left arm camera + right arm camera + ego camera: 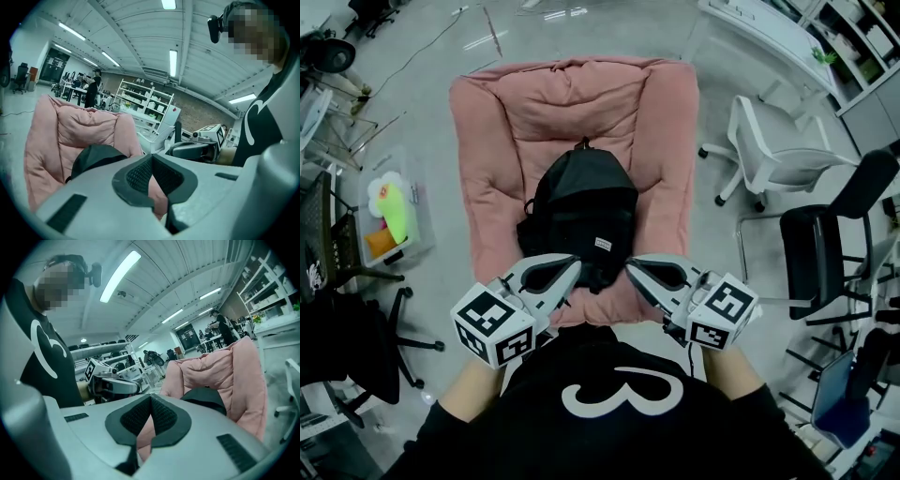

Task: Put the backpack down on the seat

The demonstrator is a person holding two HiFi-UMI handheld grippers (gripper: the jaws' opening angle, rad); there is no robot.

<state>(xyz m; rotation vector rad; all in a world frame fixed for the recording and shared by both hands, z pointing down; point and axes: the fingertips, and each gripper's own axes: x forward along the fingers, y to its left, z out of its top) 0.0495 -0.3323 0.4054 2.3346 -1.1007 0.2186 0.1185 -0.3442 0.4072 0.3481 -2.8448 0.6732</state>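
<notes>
A black backpack [584, 211] lies on the pink cushioned seat [497, 122], its handle toward the backrest. My left gripper [573, 265] and right gripper [632, 266] hover at the seat's near edge, either side of the backpack's lower end, tips angled toward each other. Both are shut with nothing between the jaws. The left gripper view has its closed jaws, left gripper [152, 158], in front of the backpack [96, 158] and seat [70, 126], with the right gripper [194, 147] beyond. The right gripper view shows the right gripper [151, 400] closed, the backpack [207, 398] and the seat [225, 369].
A white office chair [778, 155] and a black chair [830, 234] stand right of the seat. A clear bin of toys [394, 220] and another black chair [352, 328] are on the left. A white desk [769, 28] and shelves line the far right.
</notes>
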